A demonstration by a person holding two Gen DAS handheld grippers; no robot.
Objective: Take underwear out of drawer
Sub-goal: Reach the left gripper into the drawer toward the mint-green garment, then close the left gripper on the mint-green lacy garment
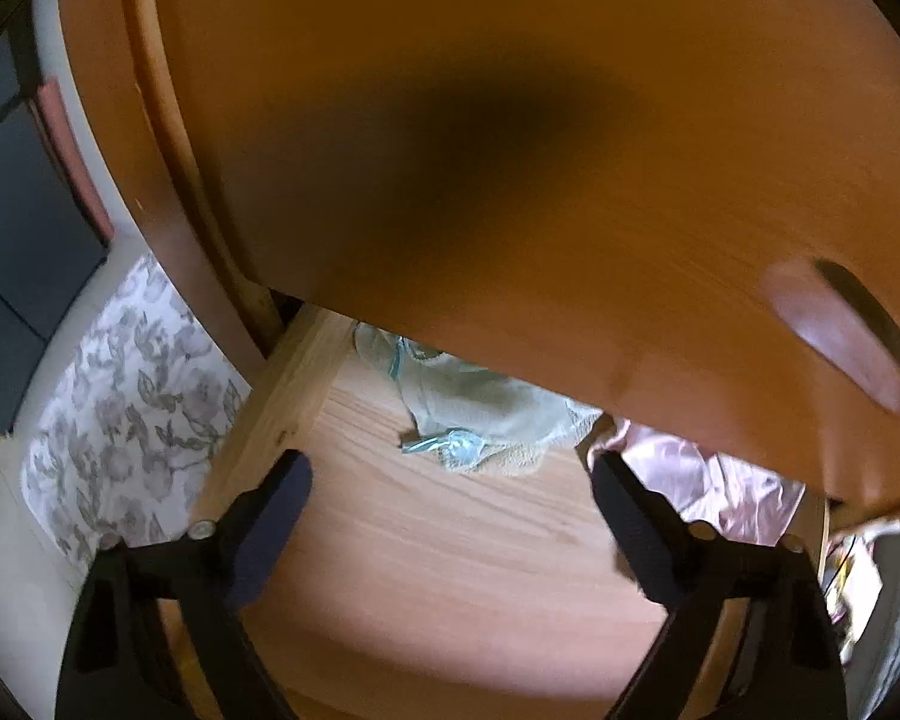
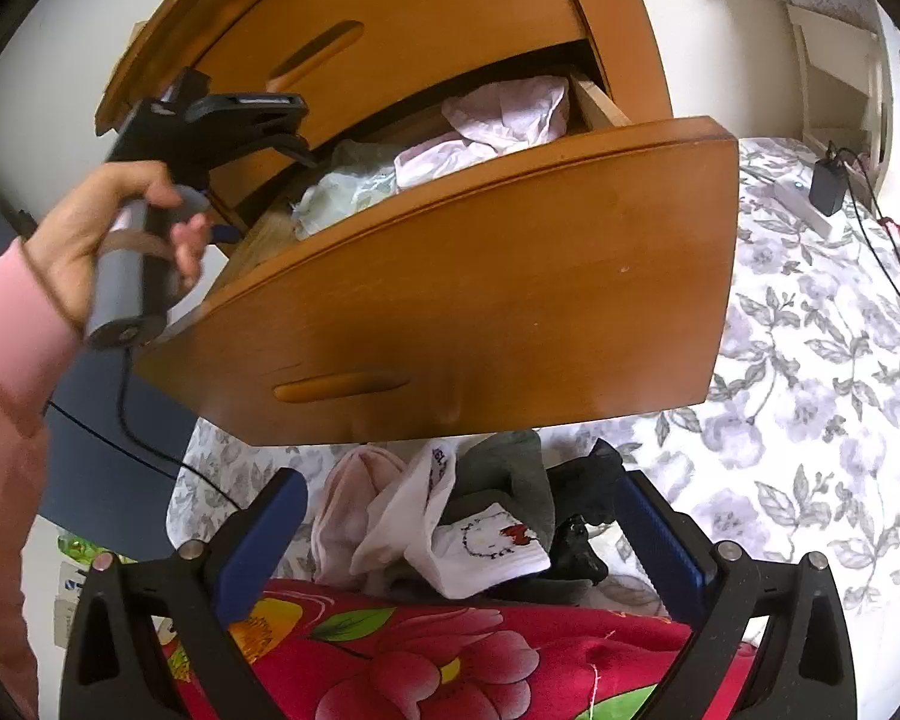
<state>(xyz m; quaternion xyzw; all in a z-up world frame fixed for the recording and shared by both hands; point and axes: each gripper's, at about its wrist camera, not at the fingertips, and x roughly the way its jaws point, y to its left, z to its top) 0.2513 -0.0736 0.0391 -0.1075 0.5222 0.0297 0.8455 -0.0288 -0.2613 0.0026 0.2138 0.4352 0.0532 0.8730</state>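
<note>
Left gripper (image 1: pixel 450 498) hung wide open and empty inside the orange wooden drawer (image 1: pixel 426 552), crumpled pale-green underwear (image 1: pixel 480 414) just ahead, lined up to grab.

One drawer (image 2: pixel 450 276) stands pulled out, with one closed drawer front (image 2: pixel 390 18) above it. Inside lie two garments: one pale green (image 1: pixel 480 414) on the left, one pink (image 1: pixel 720 480) on the right. Near, below the drawer, one heap of clothes (image 2: pixel 450 516) holds at least four pieces. Two grippers show: left (image 1: pixel 450 480), right (image 2: pixel 456 516). One hand (image 2: pixel 90 240).
</note>
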